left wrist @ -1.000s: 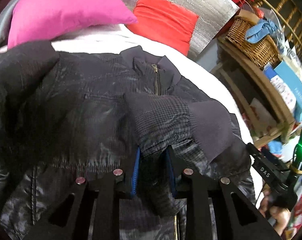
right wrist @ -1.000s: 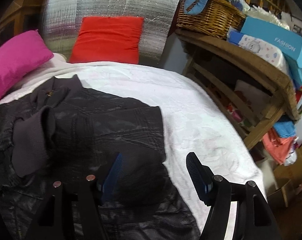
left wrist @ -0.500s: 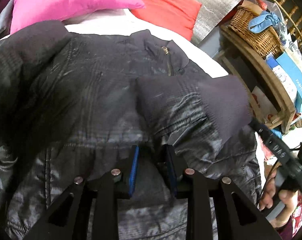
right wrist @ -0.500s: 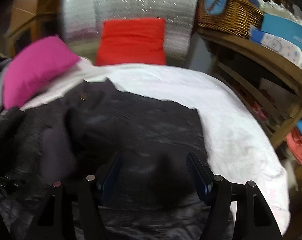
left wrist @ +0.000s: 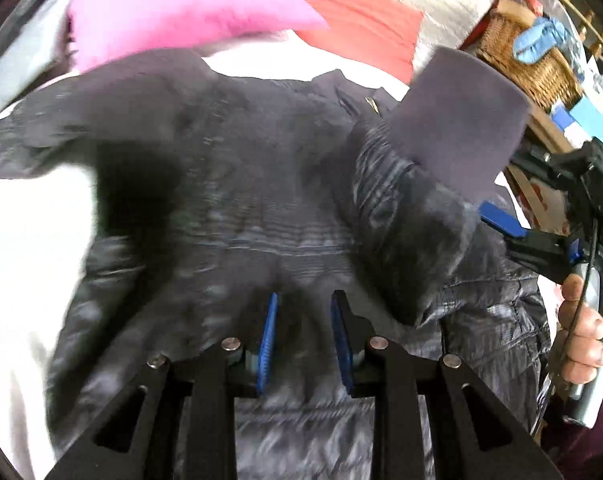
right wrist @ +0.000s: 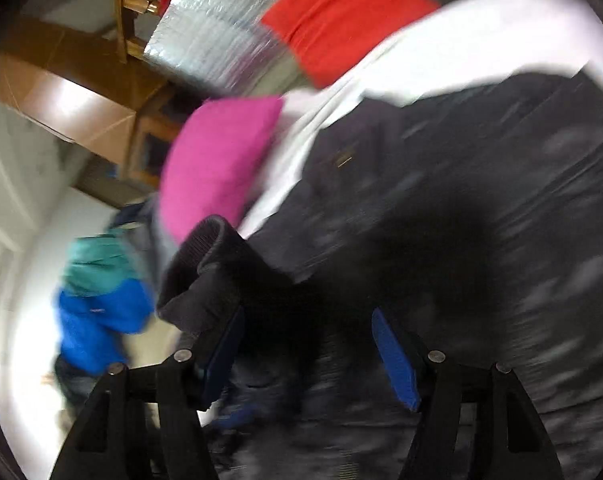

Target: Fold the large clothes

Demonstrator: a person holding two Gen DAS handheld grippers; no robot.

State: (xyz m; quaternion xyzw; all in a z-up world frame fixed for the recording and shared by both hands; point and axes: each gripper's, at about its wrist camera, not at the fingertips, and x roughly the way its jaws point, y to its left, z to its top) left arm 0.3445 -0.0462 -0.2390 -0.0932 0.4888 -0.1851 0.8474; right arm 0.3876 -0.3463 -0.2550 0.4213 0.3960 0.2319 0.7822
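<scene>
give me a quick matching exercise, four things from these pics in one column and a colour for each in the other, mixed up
Things:
1. jacket
2. pillow next to the jacket's raised sleeve
3. cushion against the silver panel
4. basket on the shelf

Colours:
A. red
B. tan wicker
C. dark navy, almost black
D. pink

Pairs: 1-C, 2-D, 3-A, 4-B

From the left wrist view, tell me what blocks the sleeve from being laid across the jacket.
Nothing visible does. The sleeve, gathered between the left tongs, drapes over the jacket's bare front; the right tongs hover at its right edge.
</scene>
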